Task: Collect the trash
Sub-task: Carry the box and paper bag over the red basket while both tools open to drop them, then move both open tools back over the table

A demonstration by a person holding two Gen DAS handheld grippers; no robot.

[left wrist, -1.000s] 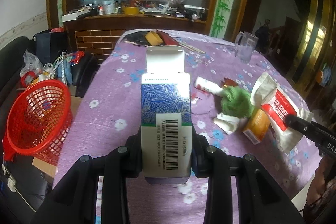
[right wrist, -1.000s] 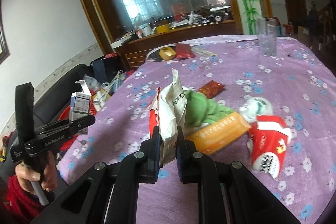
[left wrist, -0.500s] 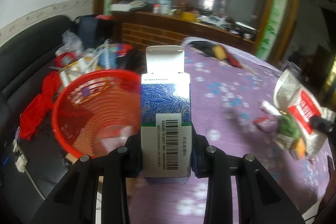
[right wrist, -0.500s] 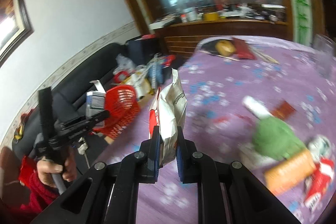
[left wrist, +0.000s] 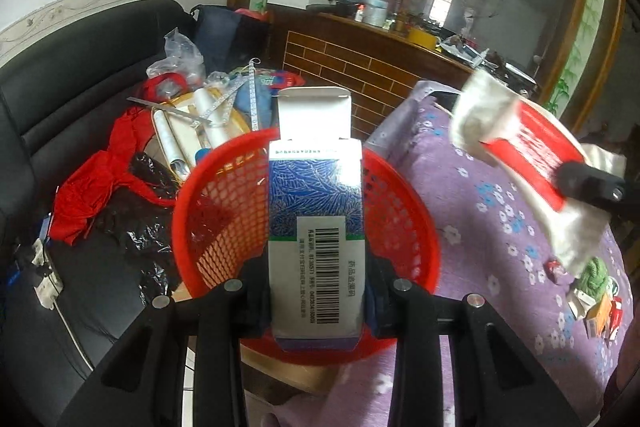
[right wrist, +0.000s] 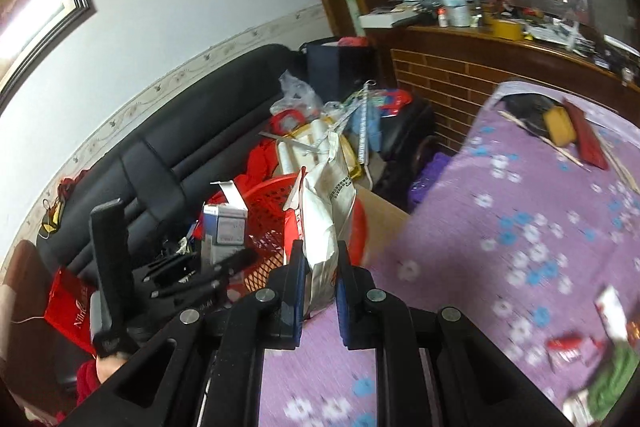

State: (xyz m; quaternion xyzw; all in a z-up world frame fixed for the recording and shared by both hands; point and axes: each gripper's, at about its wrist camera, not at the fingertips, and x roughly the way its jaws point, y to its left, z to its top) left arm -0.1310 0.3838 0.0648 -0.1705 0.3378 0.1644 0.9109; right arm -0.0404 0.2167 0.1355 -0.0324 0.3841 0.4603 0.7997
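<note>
Beside a purple table (left wrist: 480, 227), the left gripper (left wrist: 316, 291) clamps a box (left wrist: 316, 227) over the red basket (left wrist: 400, 219); the right gripper (right wrist: 318, 287) pinches a bag (right wrist: 324, 211).

1. The left gripper (left wrist: 316, 303) points forward and down, its jaws clamped on the sides of a carton (left wrist: 316, 227).
2. The right gripper (right wrist: 318, 291), likewise tilted down, has its jaws pinched nearly together on a crumpled bag (right wrist: 326, 211).
</note>
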